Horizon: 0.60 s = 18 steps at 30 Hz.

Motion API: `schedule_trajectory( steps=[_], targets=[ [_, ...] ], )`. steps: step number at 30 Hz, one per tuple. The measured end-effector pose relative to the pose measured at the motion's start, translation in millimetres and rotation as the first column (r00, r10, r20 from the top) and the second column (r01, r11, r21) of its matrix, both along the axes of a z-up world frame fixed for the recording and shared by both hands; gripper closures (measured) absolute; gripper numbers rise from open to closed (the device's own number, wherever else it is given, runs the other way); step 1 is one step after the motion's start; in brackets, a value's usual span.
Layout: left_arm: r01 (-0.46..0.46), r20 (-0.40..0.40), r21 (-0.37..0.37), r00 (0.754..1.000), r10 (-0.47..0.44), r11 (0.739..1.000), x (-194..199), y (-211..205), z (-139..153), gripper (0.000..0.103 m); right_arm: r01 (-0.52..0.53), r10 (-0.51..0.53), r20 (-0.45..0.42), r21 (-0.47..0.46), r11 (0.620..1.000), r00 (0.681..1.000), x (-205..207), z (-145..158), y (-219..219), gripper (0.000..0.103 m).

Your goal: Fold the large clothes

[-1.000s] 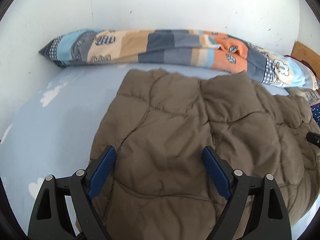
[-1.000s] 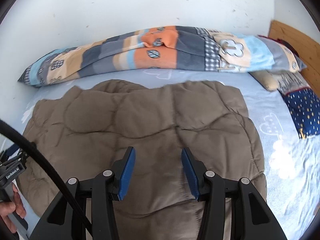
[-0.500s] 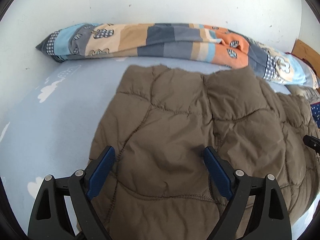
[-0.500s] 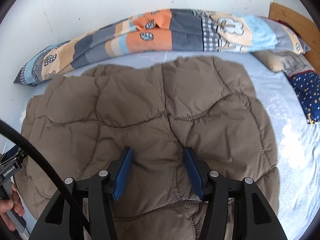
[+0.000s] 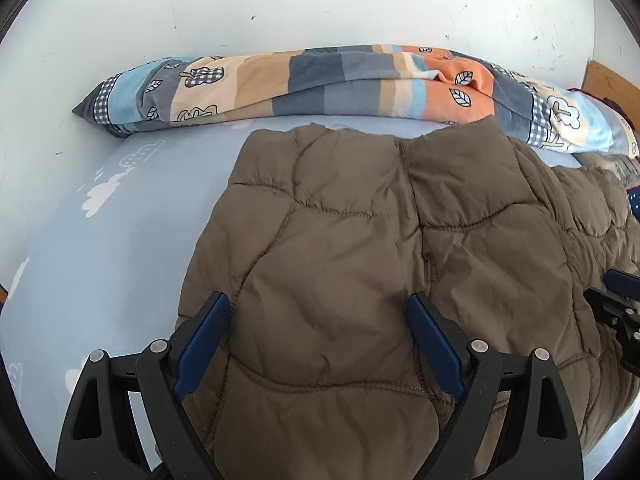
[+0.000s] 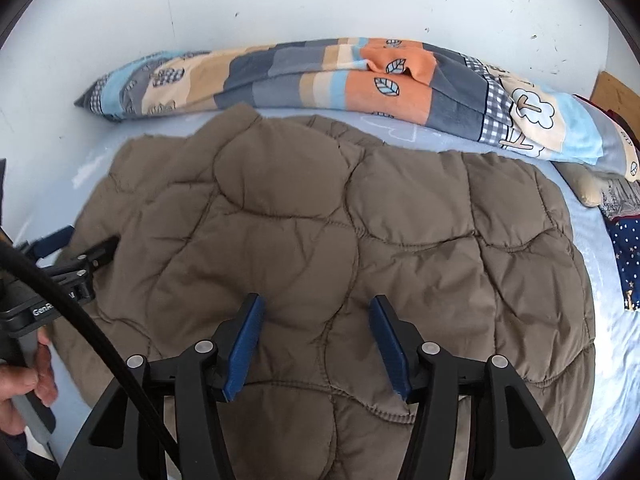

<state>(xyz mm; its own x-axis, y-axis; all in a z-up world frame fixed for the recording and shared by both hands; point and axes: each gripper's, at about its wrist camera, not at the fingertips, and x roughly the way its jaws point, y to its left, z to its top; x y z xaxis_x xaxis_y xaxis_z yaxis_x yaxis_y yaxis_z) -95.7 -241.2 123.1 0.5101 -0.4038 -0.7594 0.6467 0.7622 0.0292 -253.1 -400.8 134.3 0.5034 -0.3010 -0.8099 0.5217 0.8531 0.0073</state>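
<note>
two grippers are seen poised over one brown quilted jacket, which is spread flat on a pale blue bed sheet printed with white clouds. the jacket is laid across the middle of the bed, its far edge just short of a long patchwork pillow that is propped along the white wall.

the left gripper is held above the jacket's left part, near its left edge. its jaws are spread wide, and the blue pads are kept apart from each other with only loose fabric seen between and below them; nothing is clamped. whether the tips rest on the cloth cannot be told.

the right gripper is pointed down over the near middle of the jacket. its jaws have just been opening and are now about half parted. puffed fabric is seen between the fingers, but no fold is pinched.

in the right wrist view, the left gripper is seen at the far left, and a hand is wrapped round its handle; a black cable is run across the lower left corner. at the right edge a dark blue starred cushion is lain beside the jacket, and a wooden headboard is partly shown behind it.
</note>
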Motion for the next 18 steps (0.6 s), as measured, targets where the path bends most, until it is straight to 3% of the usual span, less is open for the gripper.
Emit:
schedule_trajectory(
  steps=[8, 18],
  targets=[
    [-0.002, -0.007, -0.006, 1.000, 0.002, 1.000, 1.4, 0.4, -2.9, 0.013, -0.006, 0.005, -0.031, -0.012, 1.000, 1.000, 4.1, -13.3, -1.8, 0.037],
    [-0.013, 0.012, -0.062, 1.000, 0.014, 0.998, 3.9, 7.9, 14.6, 0.013, 0.016, -0.015, 0.012, -0.024, 1.000, 1.000, -7.6, 7.5, -2.6, 0.037]
  ],
)
